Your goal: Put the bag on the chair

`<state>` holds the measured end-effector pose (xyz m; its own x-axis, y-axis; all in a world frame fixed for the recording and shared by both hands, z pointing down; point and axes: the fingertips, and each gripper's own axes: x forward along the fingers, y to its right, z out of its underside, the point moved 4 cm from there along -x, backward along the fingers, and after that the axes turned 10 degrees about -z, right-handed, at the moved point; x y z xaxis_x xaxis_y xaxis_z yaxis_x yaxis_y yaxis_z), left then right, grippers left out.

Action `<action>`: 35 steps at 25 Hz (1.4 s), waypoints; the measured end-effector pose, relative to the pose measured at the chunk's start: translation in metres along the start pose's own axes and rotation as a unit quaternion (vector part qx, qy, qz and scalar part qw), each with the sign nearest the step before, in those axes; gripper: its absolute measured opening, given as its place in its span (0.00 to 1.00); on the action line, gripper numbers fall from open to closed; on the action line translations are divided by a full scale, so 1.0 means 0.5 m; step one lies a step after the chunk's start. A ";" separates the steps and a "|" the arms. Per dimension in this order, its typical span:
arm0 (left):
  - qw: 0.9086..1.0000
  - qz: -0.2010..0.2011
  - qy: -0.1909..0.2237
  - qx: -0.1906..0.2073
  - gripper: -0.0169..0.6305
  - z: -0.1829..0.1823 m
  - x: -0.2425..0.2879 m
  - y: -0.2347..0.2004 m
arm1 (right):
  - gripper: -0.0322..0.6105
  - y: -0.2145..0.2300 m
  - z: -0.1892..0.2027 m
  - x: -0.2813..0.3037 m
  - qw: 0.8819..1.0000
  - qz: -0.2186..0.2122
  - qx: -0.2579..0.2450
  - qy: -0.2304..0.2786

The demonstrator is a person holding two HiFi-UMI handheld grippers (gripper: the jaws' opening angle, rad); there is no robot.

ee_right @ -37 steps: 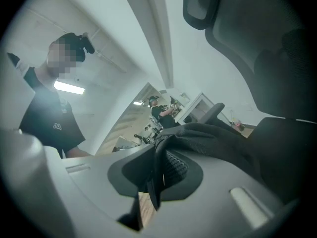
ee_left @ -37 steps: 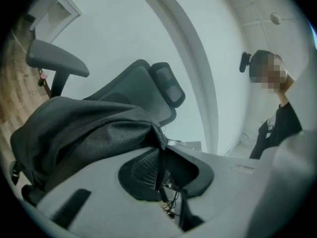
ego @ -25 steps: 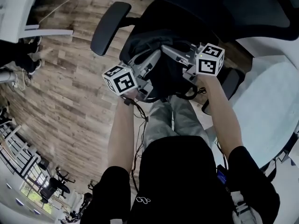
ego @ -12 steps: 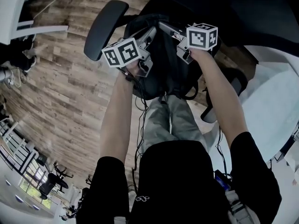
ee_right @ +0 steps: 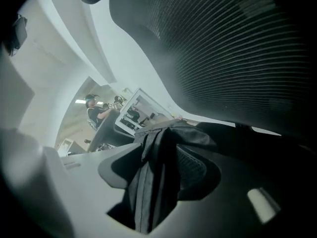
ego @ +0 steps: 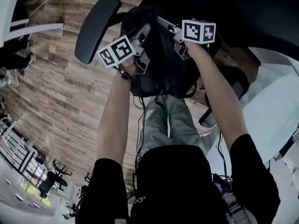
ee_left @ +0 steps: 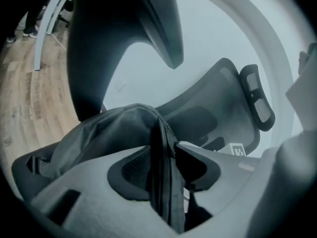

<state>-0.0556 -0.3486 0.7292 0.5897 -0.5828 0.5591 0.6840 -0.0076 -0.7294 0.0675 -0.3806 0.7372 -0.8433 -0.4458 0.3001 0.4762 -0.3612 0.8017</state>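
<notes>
The black bag (ego: 163,64) lies over the seat of the black office chair (ego: 96,29), between its armrests and below the dark backrest. My left gripper (ego: 140,36) is at the bag's top left and my right gripper (ego: 167,26) at its top right. In the left gripper view a fold of bag fabric (ee_left: 109,133) stands between the opening jaws of my left gripper (ee_left: 163,167), with gaps beside it. In the right gripper view my right gripper (ee_right: 158,167) is also opening, and the bag fabric (ee_right: 148,192) hangs loose between its pads, in front of the mesh backrest (ee_right: 223,48).
Wood floor (ego: 56,92) spreads to the left. A white table (ego: 275,101) curves along the right, close to the chair's right armrest (ego: 233,85). The person's legs (ego: 173,120) stand just before the seat. A second office chair (ee_left: 223,103) stands behind.
Both grippers have carried the bag away from the person's body and further onto the chair, toward the backrest. The arms are now stretched out more.
</notes>
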 end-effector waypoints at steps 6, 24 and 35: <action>0.999 -0.049 -0.003 0.010 0.22 0.000 -0.057 -0.007 | 0.39 -0.021 -0.014 -0.056 1.000 0.021 -0.008 0.002; 0.975 0.026 0.185 0.117 0.02 -0.070 -0.393 0.378 | 0.06 -0.494 -0.112 -0.256 0.973 -0.072 -0.166 0.145; 0.936 -0.045 0.267 0.225 0.02 -0.048 -0.527 0.494 | 0.05 -0.636 -0.069 -0.364 0.949 -0.041 -0.245 0.193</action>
<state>-0.0525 -0.2162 0.3922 0.3040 -0.9205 0.2457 0.9032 0.1964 -0.3817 0.0783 -0.2128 0.4098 -0.7737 -0.6322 -0.0404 0.5511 -0.7032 0.4492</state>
